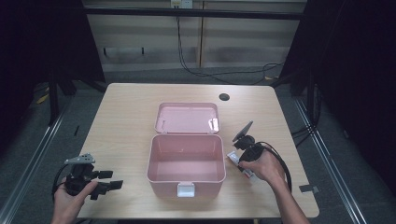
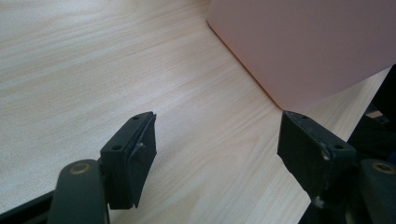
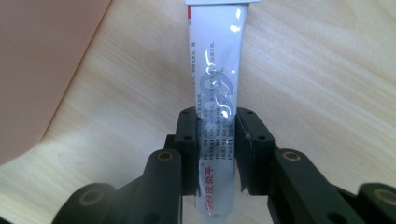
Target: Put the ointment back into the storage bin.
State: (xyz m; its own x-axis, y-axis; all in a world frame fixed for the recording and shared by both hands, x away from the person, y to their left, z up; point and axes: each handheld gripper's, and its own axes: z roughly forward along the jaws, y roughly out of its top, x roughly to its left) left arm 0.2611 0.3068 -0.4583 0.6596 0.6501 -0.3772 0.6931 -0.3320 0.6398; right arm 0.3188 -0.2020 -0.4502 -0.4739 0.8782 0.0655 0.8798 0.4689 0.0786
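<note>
The 1 pale wooden desk point(image 1: 126, 116) carries 1 pink plastic storage box point(image 1: 186, 161), which stands open near the middle with its hinged lid point(image 1: 187, 118) lying flat behind it and a white latch point(image 1: 185, 189) on the front wall. The box is empty inside.

I hold 2 grippers. My left gripper point(image 1: 108, 179) sits at the desk's near left corner, well apart from the box, its 2 black fingers point(image 2: 135, 154) spread wide with nothing but bare desk between them; in the left gripper view a pink wall of the box shows ahead.

My right gripper point(image 3: 218, 149) is just beside the box's right wall, low over the desk. Its 2 fingers point(image 3: 189, 140) pinch 1 white squeeze tube point(image 3: 215, 79), which runs lengthwise between them and reaches out past their tips, lying on the desk.

The tube bears red Chinese characters near its lower end, a pale blue "999" mark and lines of small print too fine to read.
</note>
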